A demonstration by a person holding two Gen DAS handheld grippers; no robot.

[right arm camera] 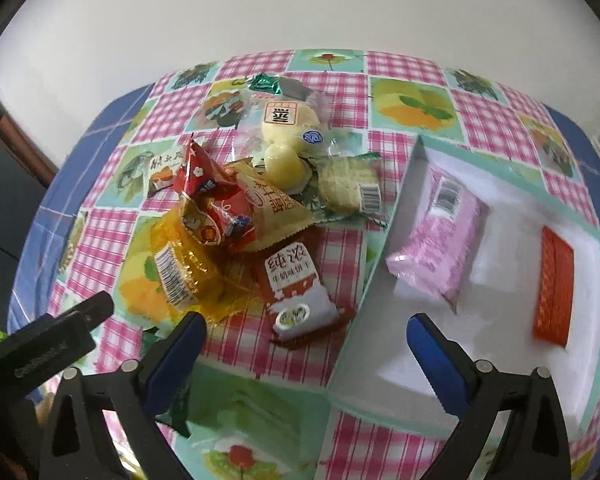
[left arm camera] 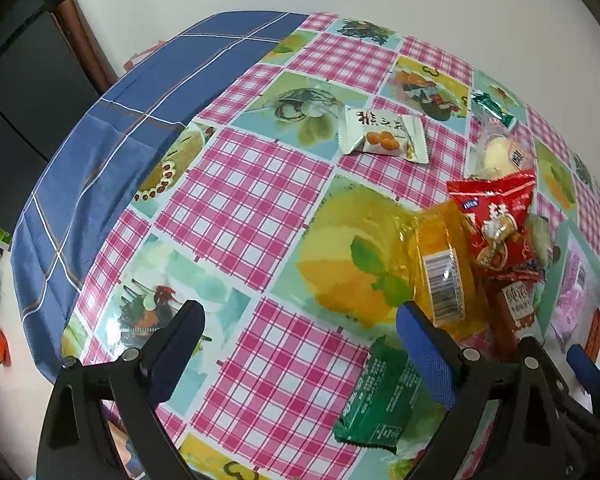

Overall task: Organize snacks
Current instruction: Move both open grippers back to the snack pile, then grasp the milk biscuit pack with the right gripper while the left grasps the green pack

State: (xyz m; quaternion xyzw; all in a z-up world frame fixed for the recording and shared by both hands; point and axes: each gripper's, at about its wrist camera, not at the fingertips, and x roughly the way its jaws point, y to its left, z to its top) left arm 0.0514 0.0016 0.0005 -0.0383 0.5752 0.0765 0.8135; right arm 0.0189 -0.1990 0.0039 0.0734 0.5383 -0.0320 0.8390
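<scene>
A heap of snack packs lies on the checked tablecloth: an orange jelly pack (right arm camera: 180,268), a red pack (right arm camera: 216,204), a brown milk-biscuit pack (right arm camera: 296,292), a yellow bun pack (right arm camera: 288,136) and a cracker pack (right arm camera: 346,188). A teal-rimmed box (right arm camera: 380,252) at right holds a pink pack (right arm camera: 440,240) and an orange-red bar (right arm camera: 554,292). My right gripper (right arm camera: 304,340) is open and empty above the box's near left edge. My left gripper (left arm camera: 300,332) is open and empty, left of the heap, with a green pack (left arm camera: 380,400) lying near its right finger.
A white pack with orange print (left arm camera: 382,132) lies apart at the table's far side. The blue cloth edge (left arm camera: 100,152) drops off at left. A white wall stands behind the table. A dark cabinet (left arm camera: 24,80) is at far left.
</scene>
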